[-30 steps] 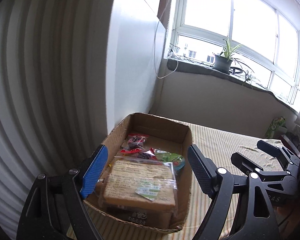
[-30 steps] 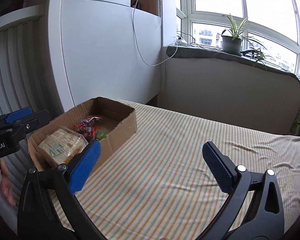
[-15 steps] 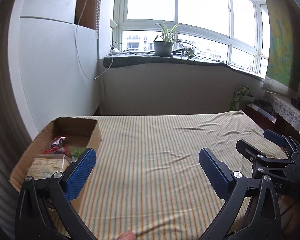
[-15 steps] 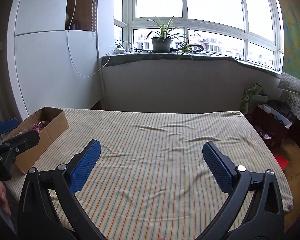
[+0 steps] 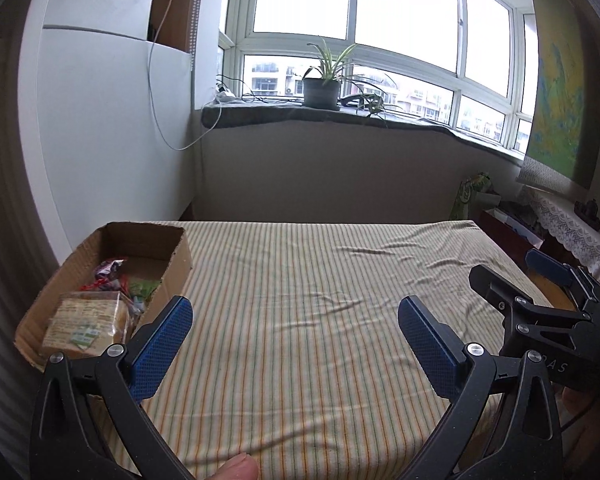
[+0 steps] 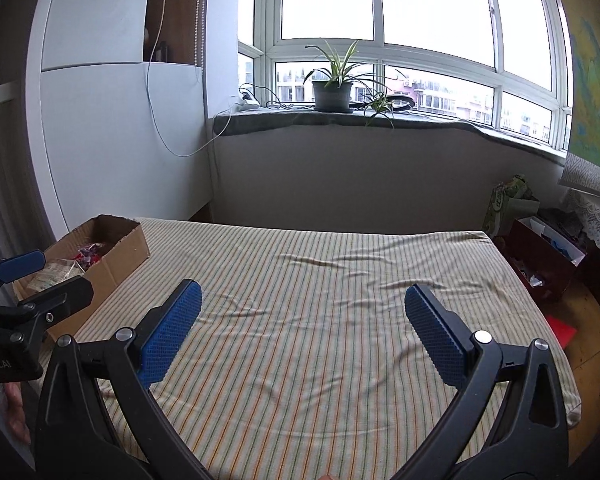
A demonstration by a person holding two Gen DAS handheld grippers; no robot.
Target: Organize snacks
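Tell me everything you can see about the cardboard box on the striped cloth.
The cardboard box is a plain brown, open-topped carton with rough-cut edges and no lid showing. It sits flat at the near left corner of the striped cloth, beside the white cabinet. Inside lie a clear-wrapped block of biscuits and small red and green packets. Neither gripper touches it.

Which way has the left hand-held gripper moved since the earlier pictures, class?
Yes: the left hand-held gripper swung right, off the cardboard box, over the striped cloth.
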